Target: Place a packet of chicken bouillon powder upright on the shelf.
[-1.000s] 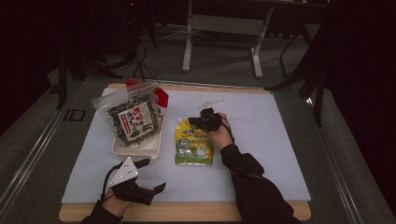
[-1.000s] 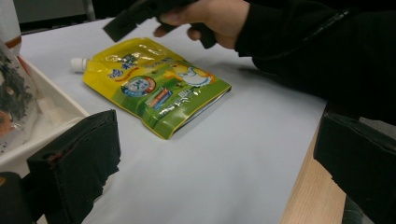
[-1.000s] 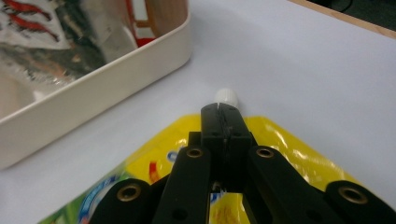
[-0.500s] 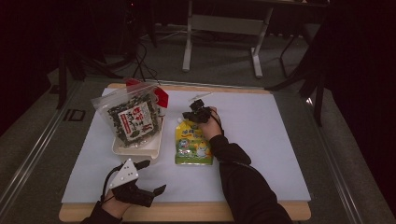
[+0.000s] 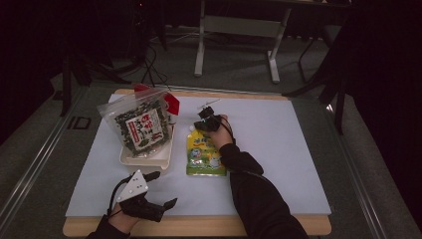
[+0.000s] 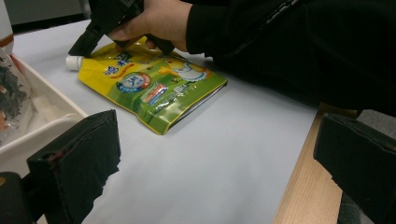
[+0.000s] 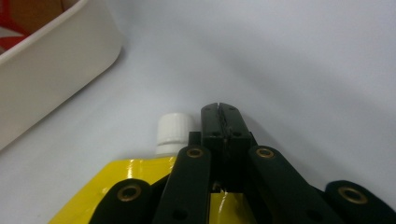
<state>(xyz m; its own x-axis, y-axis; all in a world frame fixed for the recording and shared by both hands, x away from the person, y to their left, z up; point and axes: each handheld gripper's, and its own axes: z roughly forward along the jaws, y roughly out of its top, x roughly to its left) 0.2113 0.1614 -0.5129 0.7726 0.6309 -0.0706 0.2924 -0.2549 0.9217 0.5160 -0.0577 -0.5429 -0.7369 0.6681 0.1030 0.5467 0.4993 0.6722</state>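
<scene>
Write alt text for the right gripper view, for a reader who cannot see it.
The right gripper, its black jaws shut together with nothing visibly between them, hangs over the top edge of a yellow pouch lying on a pale sheet, just beside the pouch's white screw cap. The wall of a white tray crosses the upper left corner.

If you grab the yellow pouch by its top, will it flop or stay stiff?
The yellow pouch would probably sag some: it looks like soft, glossy film lying flat. That shine suggests it is slippery. Its white cap is likely the only hard part.
</scene>
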